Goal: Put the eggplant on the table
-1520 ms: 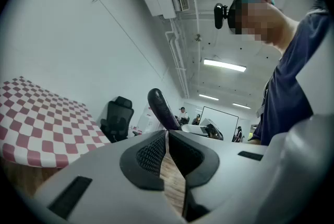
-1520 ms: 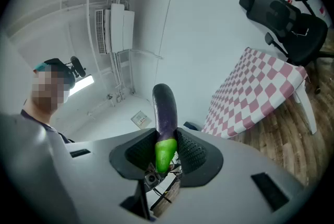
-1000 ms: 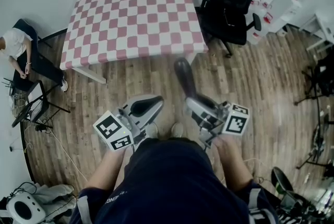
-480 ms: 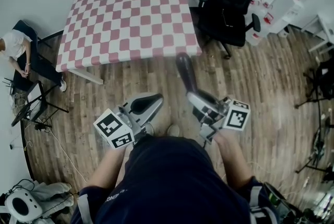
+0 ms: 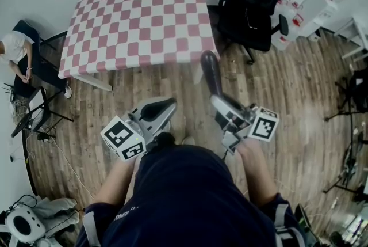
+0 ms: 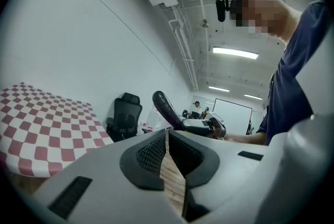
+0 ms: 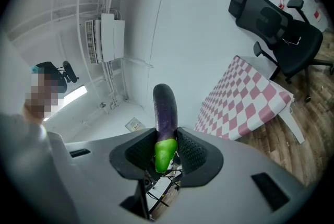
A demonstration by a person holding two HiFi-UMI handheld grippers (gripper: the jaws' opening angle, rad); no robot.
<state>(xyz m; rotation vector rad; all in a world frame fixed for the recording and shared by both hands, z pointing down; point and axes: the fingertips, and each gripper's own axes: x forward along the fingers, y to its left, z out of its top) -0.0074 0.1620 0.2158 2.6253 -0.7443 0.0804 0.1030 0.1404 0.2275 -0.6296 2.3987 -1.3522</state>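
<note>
While the eggplant [image 7: 165, 108] is clamped at its green end in the right tongs [image 7: 166, 151], tip up, it hangs over the floor just short of the near-right corner of the counter [image 5: 138, 10]. Left tongs [image 6: 167, 151] closed, empty. Carry well past the near edge, lower until it lies flat, then release; it'll likely roll.
</note>
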